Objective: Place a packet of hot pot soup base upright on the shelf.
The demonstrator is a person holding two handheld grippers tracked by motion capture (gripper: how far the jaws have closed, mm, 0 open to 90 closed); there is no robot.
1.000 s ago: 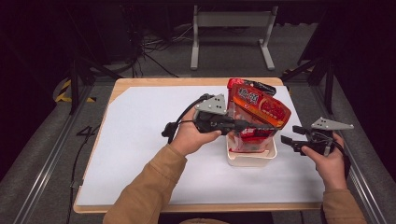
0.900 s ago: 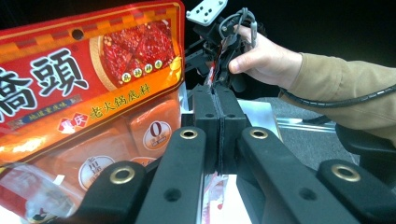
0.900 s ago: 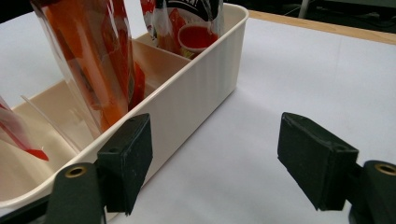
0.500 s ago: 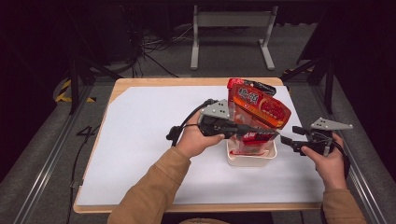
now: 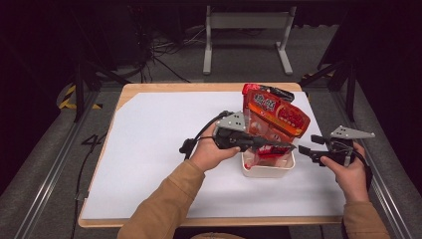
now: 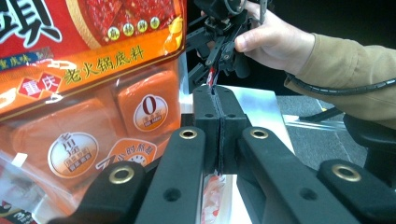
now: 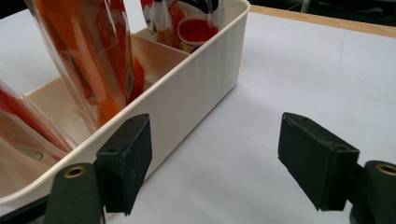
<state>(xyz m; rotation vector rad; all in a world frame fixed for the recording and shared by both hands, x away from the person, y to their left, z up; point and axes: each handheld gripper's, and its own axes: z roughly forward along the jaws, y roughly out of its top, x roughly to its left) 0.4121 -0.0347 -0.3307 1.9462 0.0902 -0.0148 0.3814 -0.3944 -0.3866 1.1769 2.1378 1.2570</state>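
Since a moment ago, our left gripper (image 5: pixel 286 146) has come down a little, and the big red packet (image 5: pixel 273 117) has sunk lower into the white tub (image 5: pixel 267 171) with it. Our right gripper (image 5: pixel 304 151) has stayed where it was.

The packet is the thing we are working with. It is a flat, shiny bag, mostly red, with a wide orange band across it and big white letters at the top. In the left gripper view the packet (image 6: pixel 88 84) has a see-through lower part, and we can see orange blocks inside with round white labels on them. It stands tilted in the tub, with its top leaning away from us and to the right. More red and orange packets stand in the tub beside it.

The tub is a small cream box that sits on the white sheet on the counter (image 5: pixel 164 89), near the right side. In the right gripper view the tub (image 7: pixel 187 100) has a divider inside it.

The left gripper's fingers (image 6: pixel 205 116) are pressed tight together. A thin clear edge with a bit of red sits pinched between them, so we are holding the packet by its edge.

The right gripper's fingers (image 7: pixel 128 161) are wide apart and hold nothing. One finger is just beside the tub's outer wall, and the other is out over the white sheet.
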